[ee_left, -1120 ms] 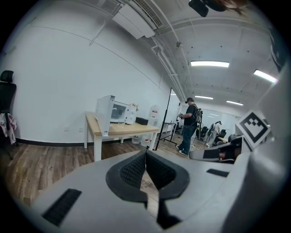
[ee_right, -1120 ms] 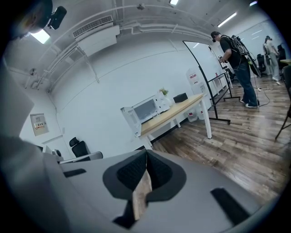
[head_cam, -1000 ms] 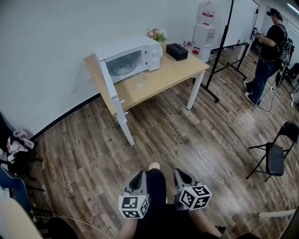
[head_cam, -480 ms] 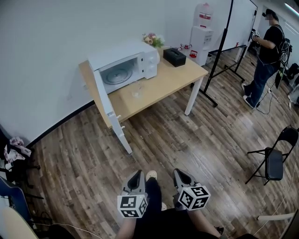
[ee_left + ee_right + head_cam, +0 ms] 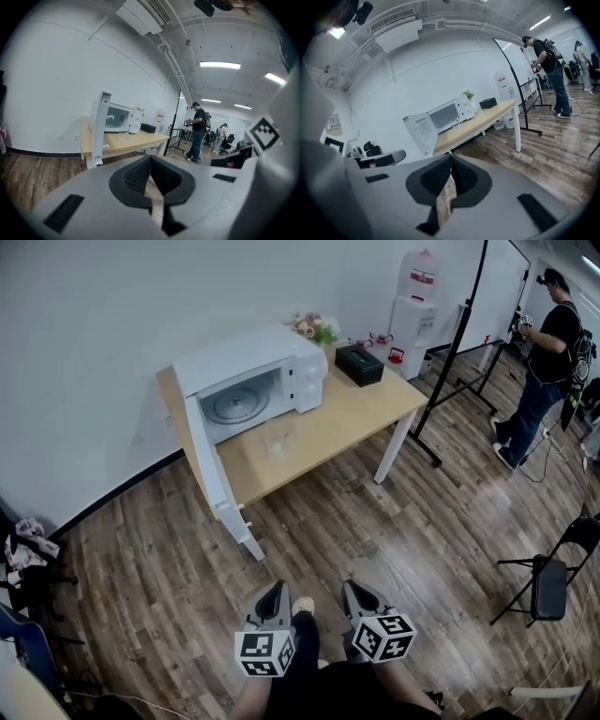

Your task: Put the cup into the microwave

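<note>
A clear cup (image 5: 278, 440) stands on the wooden table (image 5: 361, 407), just in front of the white microwave (image 5: 286, 354). The microwave's door (image 5: 207, 463) hangs wide open to the left and its cavity holds only the glass plate. Both grippers are held low over the wood floor, well short of the table. My left gripper (image 5: 276, 589) is shut with nothing in it, and so is my right gripper (image 5: 348, 586). In the left gripper view the cup (image 5: 123, 134) shows far ahead past the shut left gripper (image 5: 150, 157). The right gripper view shows the cup (image 5: 455, 123) beyond the right gripper (image 5: 451, 156).
A black box (image 5: 359, 365) and flowers (image 5: 315, 328) sit on the table right of the microwave. A water dispenser (image 5: 413, 306) and a whiteboard stand (image 5: 454, 352) are behind it. A person (image 5: 548, 357) stands at the far right. A folding chair (image 5: 551, 570) is at right, clutter (image 5: 26, 545) at left.
Both grippers have moved forward over the floor together with the person, and the table and microwave sit a little closer. Both stay shut.
</note>
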Action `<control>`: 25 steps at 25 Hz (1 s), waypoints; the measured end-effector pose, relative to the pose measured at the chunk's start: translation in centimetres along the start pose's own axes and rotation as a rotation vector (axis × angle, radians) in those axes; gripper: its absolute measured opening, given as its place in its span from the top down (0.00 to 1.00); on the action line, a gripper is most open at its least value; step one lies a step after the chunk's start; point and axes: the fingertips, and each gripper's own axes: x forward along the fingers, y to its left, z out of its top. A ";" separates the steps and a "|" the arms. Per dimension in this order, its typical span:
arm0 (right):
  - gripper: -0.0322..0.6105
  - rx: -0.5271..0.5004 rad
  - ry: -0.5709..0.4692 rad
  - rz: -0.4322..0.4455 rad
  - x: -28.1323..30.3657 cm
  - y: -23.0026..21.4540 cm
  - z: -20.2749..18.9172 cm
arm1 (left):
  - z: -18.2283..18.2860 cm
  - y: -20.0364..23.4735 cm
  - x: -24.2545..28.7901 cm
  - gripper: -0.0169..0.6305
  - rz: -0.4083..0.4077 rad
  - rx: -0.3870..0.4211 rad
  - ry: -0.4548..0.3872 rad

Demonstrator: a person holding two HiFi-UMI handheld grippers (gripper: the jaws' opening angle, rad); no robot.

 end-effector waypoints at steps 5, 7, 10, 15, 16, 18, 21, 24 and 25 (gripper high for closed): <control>0.96 0.002 0.007 -0.012 2.4 -0.6 1.7 | 1.3 0.8 2.6 0.97 -0.013 -0.003 0.010; 0.96 0.003 0.010 -0.015 3.3 -0.8 2.4 | 1.8 1.0 3.6 0.96 -0.022 -0.002 0.013; 0.96 -0.001 0.010 -0.018 4.6 -0.7 3.4 | 2.9 1.6 5.0 0.96 -0.033 -0.002 0.013; 0.96 -0.007 0.004 -0.030 6.9 -1.2 5.3 | 4.3 2.5 7.7 0.97 -0.059 -0.007 0.010; 0.96 -0.007 0.001 -0.033 7.4 -1.3 5.6 | 4.6 2.7 8.2 0.97 -0.064 -0.013 0.010; 0.96 -0.007 -0.006 -0.040 8.2 -1.6 6.4 | 5.2 3.1 9.4 0.97 -0.076 -0.024 0.007; 0.96 -0.002 -0.019 -0.054 9.4 -2.2 7.6 | 6.1 3.5 11.2 0.97 -0.095 -0.023 0.003; 0.96 0.005 -0.033 -0.069 10.6 -2.8 8.7 | 6.9 3.6 12.7 0.97 -0.125 -0.011 0.003; 0.96 0.005 -0.037 -0.073 10.9 -2.9 9.0 | 7.2 3.6 13.3 0.97 -0.135 -0.006 0.002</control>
